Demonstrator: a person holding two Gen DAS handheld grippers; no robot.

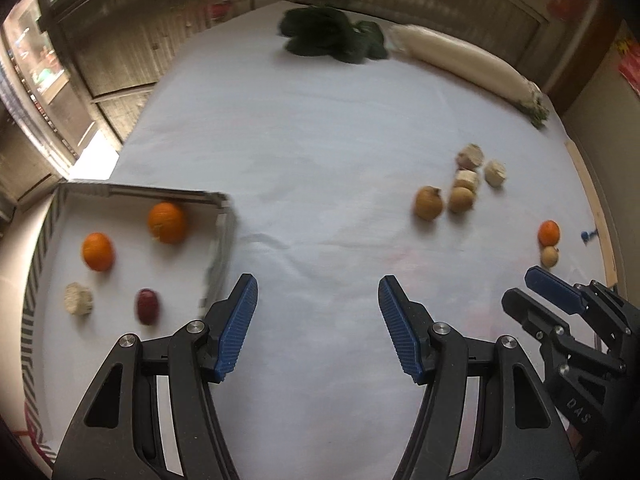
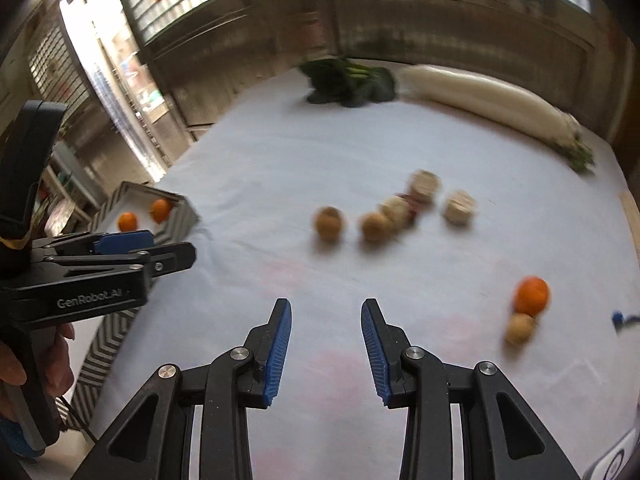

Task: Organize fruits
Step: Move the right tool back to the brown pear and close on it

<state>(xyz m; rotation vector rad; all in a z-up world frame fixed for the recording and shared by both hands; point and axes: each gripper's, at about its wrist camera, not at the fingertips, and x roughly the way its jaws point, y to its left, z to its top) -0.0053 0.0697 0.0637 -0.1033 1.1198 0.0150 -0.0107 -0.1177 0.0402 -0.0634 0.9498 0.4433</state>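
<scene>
A: Count the box (image 1: 224,216) first. Left side, near edge of the white table (image 1: 320,140).

B: Four things in it. Two oranges: one far (image 1: 167,223), one left (image 1: 98,251). One dark red fruit (image 1: 148,306) near, one pale lumpy piece (image 1: 78,299) beside it.

A: Loose on the table?

B: Middle right cluster, left wrist view: two round tan fruits (image 1: 429,202), touching or nearly so, plus three pale chunks (image 1: 495,173) just behind. Right wrist view is blurred and shows something reddish among the chunks; can't say what.

A: Near right?

B: One orange (image 1: 548,233) with one small tan fruit (image 1: 550,256) touching its near side. A small blue thing (image 1: 587,235) just right of them, too small to tell.

A: Far end?

B: One bunch of dark greens (image 1: 332,36), one long white radish (image 1: 460,60) to its right.

A: Grippers?

B: Left gripper (image 1: 318,328): blue fingers spread wide, nothing between, over bare cloth right of the box. Right gripper (image 2: 326,350): fingers apart with a narrower gap, nothing between, over bare cloth near the middle. A hand (image 2: 36,364) holds the left one's handle.
</scene>
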